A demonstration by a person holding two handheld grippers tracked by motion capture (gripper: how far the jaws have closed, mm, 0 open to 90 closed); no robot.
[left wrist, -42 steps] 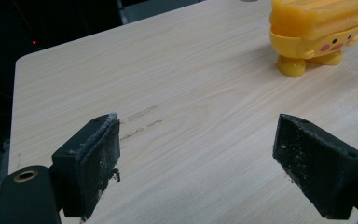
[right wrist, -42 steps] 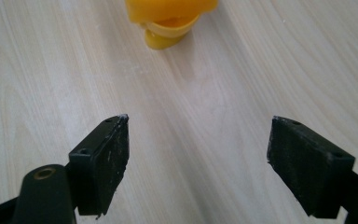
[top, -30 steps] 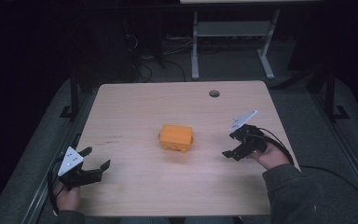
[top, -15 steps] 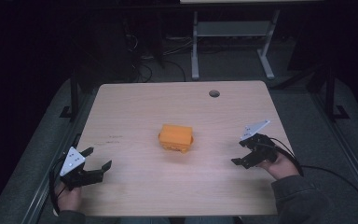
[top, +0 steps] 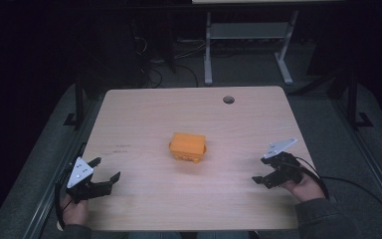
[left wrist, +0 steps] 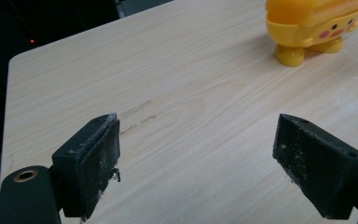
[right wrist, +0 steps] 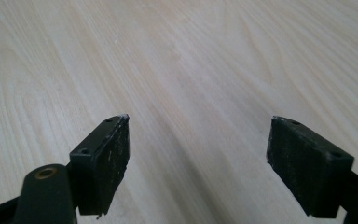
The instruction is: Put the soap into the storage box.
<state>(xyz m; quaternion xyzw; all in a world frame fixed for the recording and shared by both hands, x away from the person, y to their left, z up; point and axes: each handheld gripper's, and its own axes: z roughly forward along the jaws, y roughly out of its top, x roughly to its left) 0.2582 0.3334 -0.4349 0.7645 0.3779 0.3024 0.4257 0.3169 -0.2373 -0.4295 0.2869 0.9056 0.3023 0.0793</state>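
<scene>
We have one thing to work on: a small orange-yellow plastic toy box with a cartoon face and stubby feet, standing near the middle of the pale wooden worktop, apart from both hands. Its long axis runs roughly across the worktop, left to right, tilted a little.

From our left tool, near the front left corner, the toy lies forward and to the right; in the left gripper view the toy sits at the upper right, its face turned towards that tool. From our right tool, at the front right, the toy lies forward and to the left, while the right gripper view looks along that tool over bare wood. Both tools are released, jaws spread wide with nothing between them. We judge the two about equally far from the toy, so either could reach; the left one already has it in its line of sight, so that hand looks the better placed.

Compared with a second ago, our right tool has drawn back from a spot close beside the toy towards the front right edge. The left tool and the toy have stayed where they were.
</scene>
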